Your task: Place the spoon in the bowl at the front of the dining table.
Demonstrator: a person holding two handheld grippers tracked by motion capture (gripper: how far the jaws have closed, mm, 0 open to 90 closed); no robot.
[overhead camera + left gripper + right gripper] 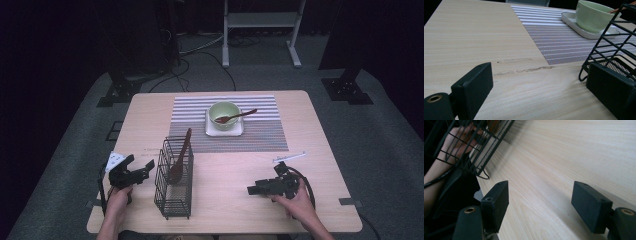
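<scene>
A black wire basket [174, 181] stands on the wooden table [225, 205] at the front left, with a brown wooden spoon [180, 156] leaning inside it. A pale green bowl [224, 114] sits on a white square plate [240, 131] on the striped mat [260, 136]; a second brown spoon [236, 117] rests in the bowl. My left gripper [140, 162] is open just left of the basket [614, 50], nothing between its jaws [541, 92]. Right of the basket, my right gripper [254, 187] is open over bare wood [544, 205], pointing at the basket [486, 145].
A thin white stick [289, 158] lies on the table beyond my right gripper. The bowl [594, 15] and plate [584, 31] stand behind the basket in the left gripper view. A white metal frame [260, 30] and cables are on the floor past the table.
</scene>
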